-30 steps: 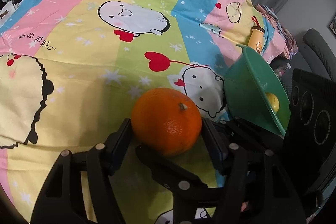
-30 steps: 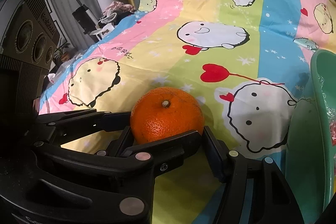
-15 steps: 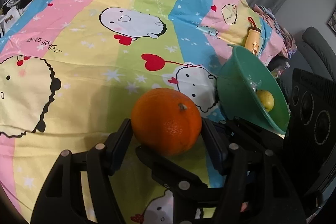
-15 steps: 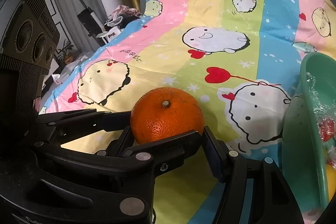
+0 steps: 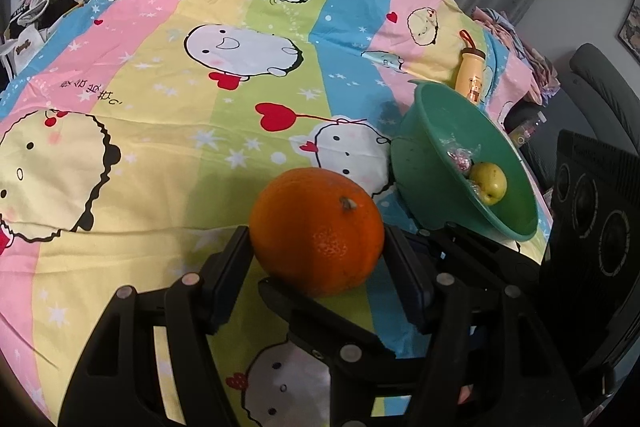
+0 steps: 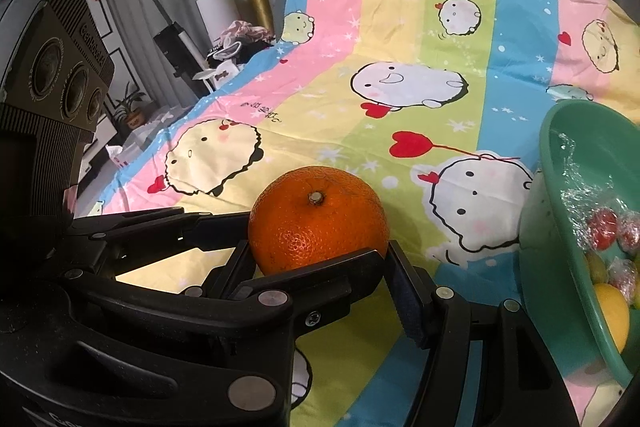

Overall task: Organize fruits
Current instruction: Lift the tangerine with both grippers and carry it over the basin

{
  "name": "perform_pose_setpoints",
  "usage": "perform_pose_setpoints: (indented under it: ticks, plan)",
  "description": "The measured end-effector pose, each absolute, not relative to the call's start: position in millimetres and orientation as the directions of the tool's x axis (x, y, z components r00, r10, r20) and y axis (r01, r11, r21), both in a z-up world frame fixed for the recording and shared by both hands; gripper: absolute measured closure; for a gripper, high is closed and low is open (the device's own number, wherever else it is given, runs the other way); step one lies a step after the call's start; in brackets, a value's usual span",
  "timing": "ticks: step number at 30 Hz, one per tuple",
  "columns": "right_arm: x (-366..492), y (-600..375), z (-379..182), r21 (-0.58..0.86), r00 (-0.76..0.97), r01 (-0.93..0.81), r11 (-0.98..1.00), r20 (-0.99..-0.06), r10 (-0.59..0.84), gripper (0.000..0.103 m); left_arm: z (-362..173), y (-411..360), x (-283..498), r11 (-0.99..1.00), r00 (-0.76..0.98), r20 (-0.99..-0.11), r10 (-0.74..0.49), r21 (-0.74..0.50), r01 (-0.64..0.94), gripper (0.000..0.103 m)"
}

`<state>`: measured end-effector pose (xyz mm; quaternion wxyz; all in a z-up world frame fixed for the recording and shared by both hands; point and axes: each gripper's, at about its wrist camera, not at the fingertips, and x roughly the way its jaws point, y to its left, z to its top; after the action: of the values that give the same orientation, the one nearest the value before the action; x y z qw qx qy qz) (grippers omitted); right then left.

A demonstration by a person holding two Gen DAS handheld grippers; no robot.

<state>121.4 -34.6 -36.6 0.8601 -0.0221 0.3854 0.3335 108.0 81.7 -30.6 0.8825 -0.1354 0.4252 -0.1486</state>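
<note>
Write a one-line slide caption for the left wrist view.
Both tools grip one orange above the cartoon bedsheet, beside a tilted green bowl holding a yellow fruit.

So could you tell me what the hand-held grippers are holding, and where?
Both grip one orange: left hand-held gripper and right hand-held gripper, pads on its opposite sides.

We have carried the orange (image 5: 316, 231) upward and nearer the green basin (image 5: 416, 163), so more of the bedsheet (image 5: 168, 75) shows below us. The basin's inside has come into sight, with a yellow-green fruit (image 5: 489, 183) and wrapped sweets (image 6: 604, 227)
</note>
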Motion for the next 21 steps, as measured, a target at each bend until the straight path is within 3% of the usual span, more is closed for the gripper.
perform_pose_setpoints:
  ticks: [21]
  plan:
    - [87.5, -66.7, -10.4, 0.205, 0.537, -0.589, 0.781, -0.623, 0.569, 0.036, -2.4, 46.8, 78.7, 0.933, 0.629, -0.69, -0.357, -0.301, 0.2, 0.036]
